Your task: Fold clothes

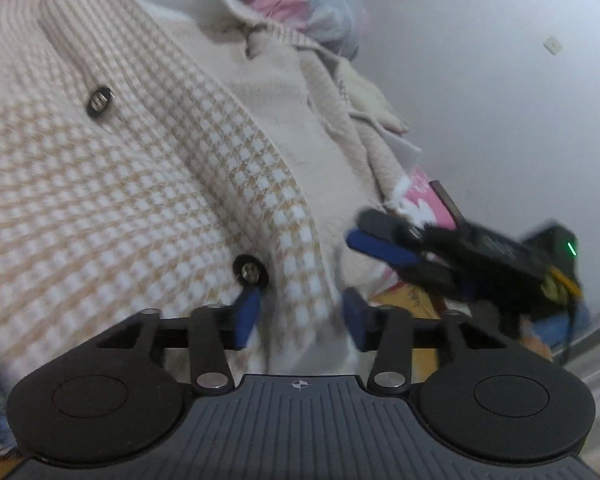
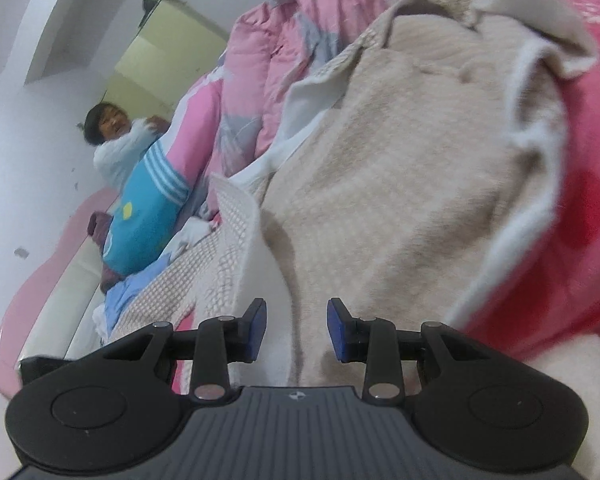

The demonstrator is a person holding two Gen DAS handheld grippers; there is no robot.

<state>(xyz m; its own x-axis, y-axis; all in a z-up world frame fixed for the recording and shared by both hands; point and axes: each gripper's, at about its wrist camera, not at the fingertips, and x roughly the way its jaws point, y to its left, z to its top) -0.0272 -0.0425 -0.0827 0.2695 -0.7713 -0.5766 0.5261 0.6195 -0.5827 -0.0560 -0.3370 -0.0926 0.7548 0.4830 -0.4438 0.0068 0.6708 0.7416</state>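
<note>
A beige and white houndstooth cardigan point(image 1: 120, 184) with dark buttons point(image 1: 251, 271) fills the left wrist view, its plain lining turned out to the right. My left gripper point(image 1: 300, 316) is open, and the cardigan's buttoned front edge runs between its blue pads. My right gripper point(image 1: 364, 232) shows blurred at the cardigan's right edge. In the right wrist view the right gripper point(image 2: 297, 328) is open low over the cardigan's beige fabric point(image 2: 400, 180), which spreads between and beyond its pads. The cloth directly under each gripper body is hidden.
The cardigan lies on a bed with a red-pink sheet point(image 2: 572, 220). A pink and grey quilt point(image 2: 268, 60) is heaped behind it. A blue and pink garment point(image 2: 148, 208) and other clothes lie at the left by the pink headboard point(image 2: 40, 280). A person point(image 2: 116, 136) is beyond them. A white wall point(image 1: 500, 100) stands on the right.
</note>
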